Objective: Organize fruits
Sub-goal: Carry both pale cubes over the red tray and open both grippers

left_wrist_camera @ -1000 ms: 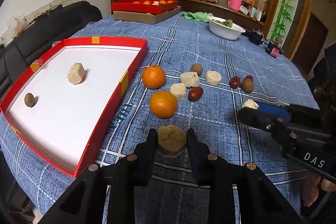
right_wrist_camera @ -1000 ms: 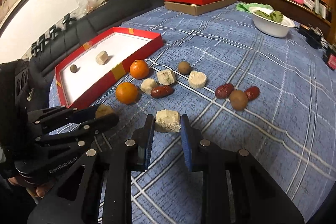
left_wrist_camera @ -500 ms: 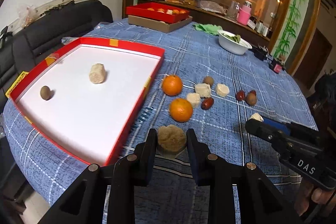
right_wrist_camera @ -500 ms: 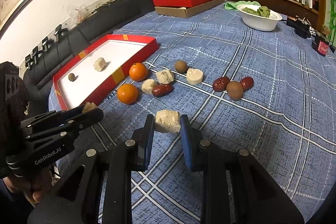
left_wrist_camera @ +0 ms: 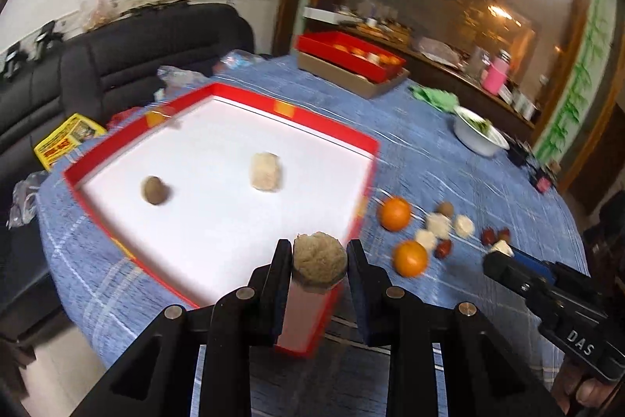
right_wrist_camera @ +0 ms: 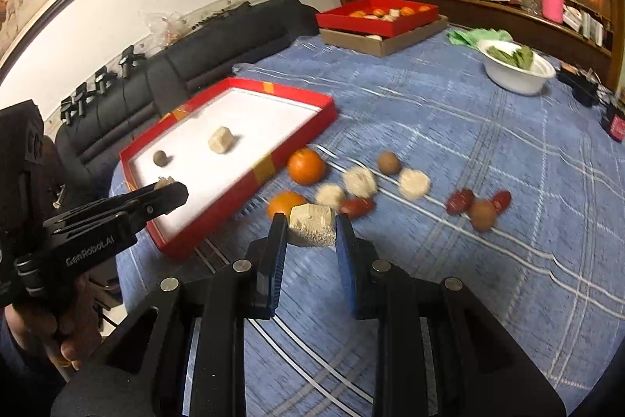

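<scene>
My left gripper (left_wrist_camera: pixel 319 262) is shut on a round tan cake (left_wrist_camera: pixel 319 258) and holds it above the near corner of the red tray (left_wrist_camera: pixel 117 237). The tray holds a pale cake (left_wrist_camera: pixel 265 170) and a small brown fruit (left_wrist_camera: pixel 155 190). My right gripper (right_wrist_camera: pixel 311 229) is shut on a pale square cake (right_wrist_camera: pixel 312 224), raised above the blue cloth beside the tray (right_wrist_camera: pixel 297 127). Two oranges (right_wrist_camera: pixel 306 166), several pale cakes (right_wrist_camera: pixel 359 181), red dates (right_wrist_camera: pixel 461 200) and brown fruits (right_wrist_camera: pixel 388 162) lie loose on the cloth.
A second red tray with fruit on a cardboard box (right_wrist_camera: pixel 381 20) stands at the far side. A white bowl of greens (right_wrist_camera: pixel 515 67) stands at the back right. A black sofa (left_wrist_camera: pixel 129 65) runs along the table's left. A yellow packet (left_wrist_camera: pixel 62 143) lies beside the tray.
Both grippers have risen with their cakes. The left one has swung left, from over the cloth to over the tray's near corner. The right one has moved toward the tray.
</scene>
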Demonstrator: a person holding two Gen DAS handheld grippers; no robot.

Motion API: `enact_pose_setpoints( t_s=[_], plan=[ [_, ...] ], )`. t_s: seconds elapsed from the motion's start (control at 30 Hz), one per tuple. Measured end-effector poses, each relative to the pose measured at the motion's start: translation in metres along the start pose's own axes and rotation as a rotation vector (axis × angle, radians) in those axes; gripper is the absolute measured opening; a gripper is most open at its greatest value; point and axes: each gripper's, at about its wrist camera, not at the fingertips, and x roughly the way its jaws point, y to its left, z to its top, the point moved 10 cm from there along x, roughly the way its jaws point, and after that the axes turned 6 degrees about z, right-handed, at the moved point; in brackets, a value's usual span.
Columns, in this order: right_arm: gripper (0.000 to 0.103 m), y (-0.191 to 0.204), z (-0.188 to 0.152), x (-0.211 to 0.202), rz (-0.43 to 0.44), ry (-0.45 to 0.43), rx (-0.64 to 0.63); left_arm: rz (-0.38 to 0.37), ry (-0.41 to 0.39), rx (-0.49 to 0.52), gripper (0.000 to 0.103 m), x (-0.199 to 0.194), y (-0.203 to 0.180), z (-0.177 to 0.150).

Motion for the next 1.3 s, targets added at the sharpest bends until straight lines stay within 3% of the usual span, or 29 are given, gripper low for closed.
enact_pose_setpoints(
  t_s=[0.33,0.83,1.3],
  plan=[
    [0.024,0.041,0.025,0.028,0.067,-0.013,-0.044,0.073,-0.025,-0.098,0.027,0.002,0.055,0.021],
    [0.024,0.061,0.044,0.065,0.099,0.009,-0.058,0.103,0.013,-0.123,0.027,0.023,0.067,0.028],
    [0.024,0.066,0.069,0.113,0.071,0.051,-0.053,0.137,0.013,-0.139,0.027,0.045,0.074,0.062]
  ],
)
